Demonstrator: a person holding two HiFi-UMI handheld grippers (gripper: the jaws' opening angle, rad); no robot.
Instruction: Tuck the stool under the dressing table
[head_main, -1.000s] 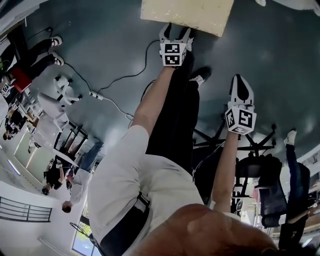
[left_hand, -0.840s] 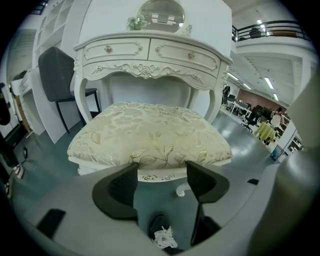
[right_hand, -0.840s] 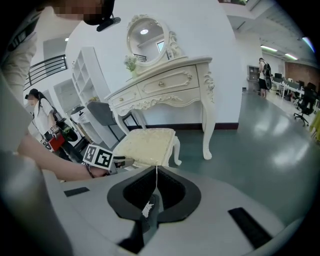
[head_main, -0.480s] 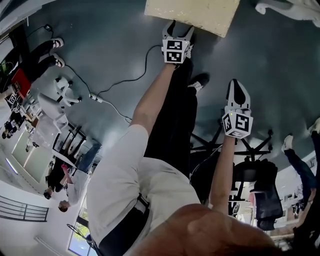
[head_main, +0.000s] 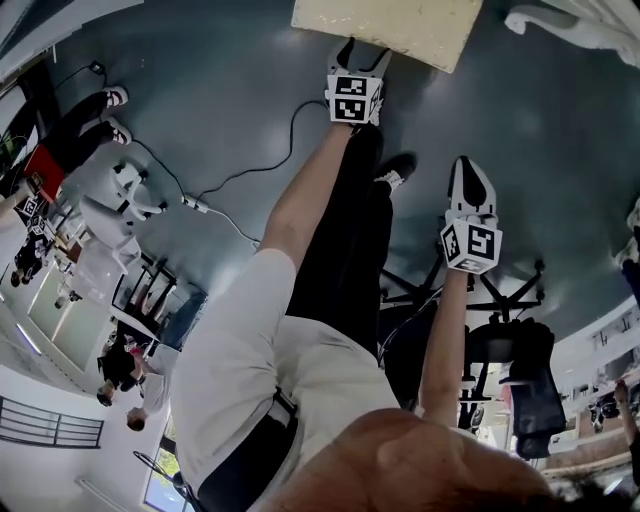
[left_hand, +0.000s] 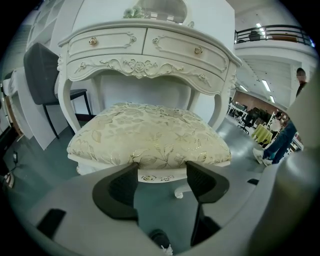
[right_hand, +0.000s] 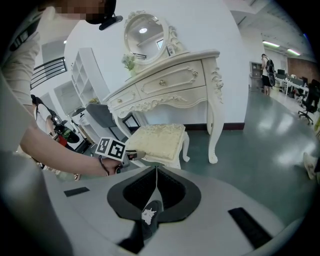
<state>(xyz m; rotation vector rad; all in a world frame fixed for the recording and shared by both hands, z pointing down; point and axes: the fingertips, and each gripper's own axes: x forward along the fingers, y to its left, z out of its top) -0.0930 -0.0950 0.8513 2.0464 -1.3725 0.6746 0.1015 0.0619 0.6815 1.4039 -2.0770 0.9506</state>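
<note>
Head view: the left gripper is at the near edge of the stool, while the right gripper hangs well apart from it, closer to the person. Left gripper view: its jaws stand apart with their tips at the seat's front rail, clamping nothing, and the dressing table lies straight beyond the stool along the jaws' line, so a forward push is judged sufficient. Right gripper view: its jaws are pressed together on nothing, and the stool stands before the table's knee space, not yet tucked.
</note>
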